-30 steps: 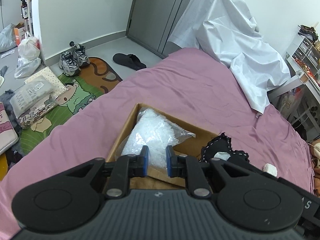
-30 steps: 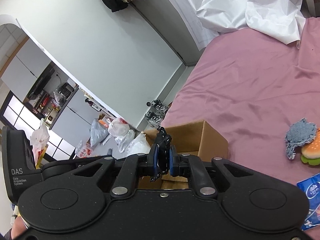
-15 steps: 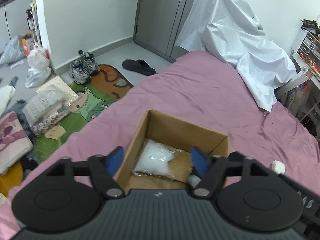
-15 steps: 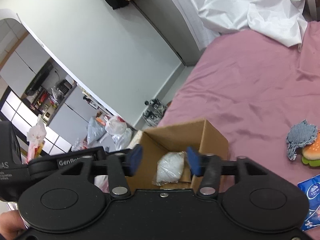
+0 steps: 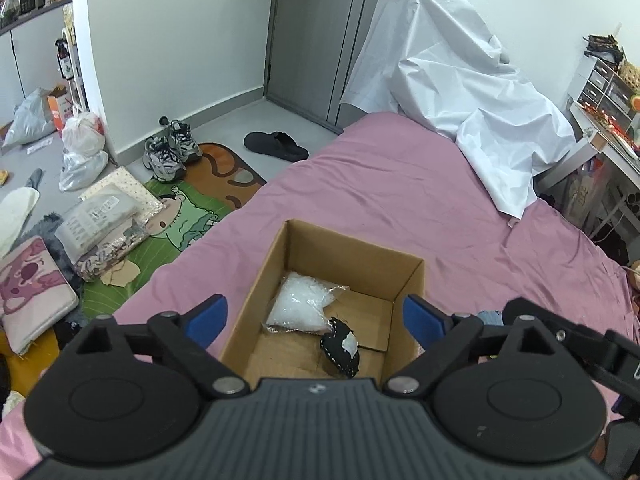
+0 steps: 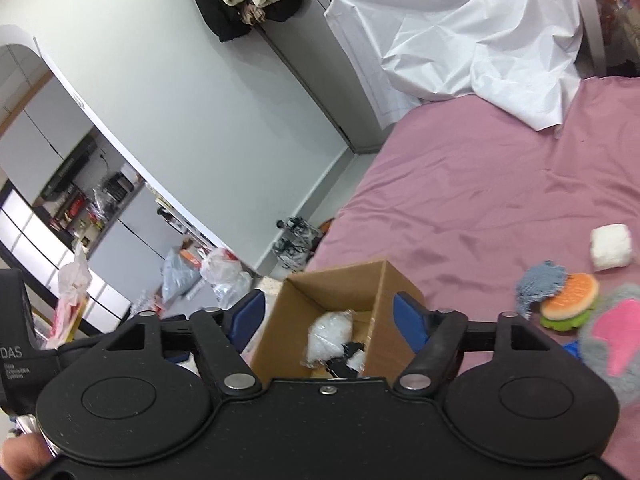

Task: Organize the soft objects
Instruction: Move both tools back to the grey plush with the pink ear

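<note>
Both the left hand-held gripper [image 5: 316, 318] and right hand-held gripper [image 6: 328, 316] hang above the open brown cardboard box [image 5: 412, 276] near the pink bed's [image 5: 400, 184] left edge, jaws opening and empty; the clear crinkly plastic bag [image 5: 300, 306] and black stitched fabric pouch [image 5: 340, 348] lie inside it, apparently just dropped for sorting.

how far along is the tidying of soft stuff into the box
Done: the clear bag of white filling and the black pouch lie in the cardboard box. In hand: nothing; both grippers' jaws are opening, empty. Left: the white block, denim patch, burger toy and grey-pink plush on the bed.
</note>
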The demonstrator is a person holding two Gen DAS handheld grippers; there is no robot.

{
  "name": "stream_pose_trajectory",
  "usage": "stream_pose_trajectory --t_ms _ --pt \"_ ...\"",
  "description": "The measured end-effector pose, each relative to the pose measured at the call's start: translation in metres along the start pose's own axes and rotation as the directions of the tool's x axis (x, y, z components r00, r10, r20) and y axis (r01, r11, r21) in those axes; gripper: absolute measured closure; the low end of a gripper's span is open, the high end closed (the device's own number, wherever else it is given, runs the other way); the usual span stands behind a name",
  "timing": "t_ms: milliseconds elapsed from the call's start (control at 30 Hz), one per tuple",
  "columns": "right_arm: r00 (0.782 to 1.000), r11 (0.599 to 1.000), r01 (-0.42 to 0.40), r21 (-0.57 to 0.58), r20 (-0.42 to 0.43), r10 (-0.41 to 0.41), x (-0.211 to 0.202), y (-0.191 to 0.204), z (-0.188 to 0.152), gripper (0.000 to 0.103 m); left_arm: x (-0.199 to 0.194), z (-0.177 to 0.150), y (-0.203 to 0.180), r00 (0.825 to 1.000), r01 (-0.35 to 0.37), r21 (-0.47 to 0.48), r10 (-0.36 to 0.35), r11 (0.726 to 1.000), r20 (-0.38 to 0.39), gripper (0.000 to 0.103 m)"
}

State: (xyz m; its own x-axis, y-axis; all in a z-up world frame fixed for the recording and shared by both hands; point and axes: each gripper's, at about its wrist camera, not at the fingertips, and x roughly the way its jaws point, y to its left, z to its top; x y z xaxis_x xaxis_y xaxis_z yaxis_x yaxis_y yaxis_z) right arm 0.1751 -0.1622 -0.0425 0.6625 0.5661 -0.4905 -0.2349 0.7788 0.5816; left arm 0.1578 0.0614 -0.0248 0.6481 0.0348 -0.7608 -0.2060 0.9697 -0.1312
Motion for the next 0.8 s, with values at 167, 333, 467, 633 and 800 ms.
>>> stream_pose_trajectory --t_ms 167,333,467,633,800 --pt "0.999 0.999 0.04 -0.001 -0.034 -0.04 -0.014 -0.004 0.0 0.025 -0.011 -0.004 -0.013 1.0 -0.001 0.029 0.001 1.0 -0.006 0.007" --pt "0.998 0.998 0.063 0.019 -0.023 -0.062 -0.034 -0.014 0.005 0.021 -0.02 -0.008 -0.027 1.0 0.0 0.052 0.0 0.999 -0.011 0.007" --pt "0.997 0.997 0.073 0.028 -0.003 -0.073 -0.053 -0.022 0.009 0.016 -0.026 -0.011 -0.042 1.0 0.016 0.071 -0.015 0.997 -0.02 0.007" --pt "0.995 0.995 0.096 0.039 0.025 -0.097 -0.076 -0.033 0.012 0.01 -0.031 -0.017 -0.062 0.998 0.061 0.088 -0.058 0.994 -0.032 0.007" --pt "0.99 0.988 0.125 0.085 0.054 -0.13 -0.094 -0.051 0.016 0.005 -0.034 -0.025 -0.084 0.998 0.063 0.115 -0.06 0.991 -0.032 0.007"
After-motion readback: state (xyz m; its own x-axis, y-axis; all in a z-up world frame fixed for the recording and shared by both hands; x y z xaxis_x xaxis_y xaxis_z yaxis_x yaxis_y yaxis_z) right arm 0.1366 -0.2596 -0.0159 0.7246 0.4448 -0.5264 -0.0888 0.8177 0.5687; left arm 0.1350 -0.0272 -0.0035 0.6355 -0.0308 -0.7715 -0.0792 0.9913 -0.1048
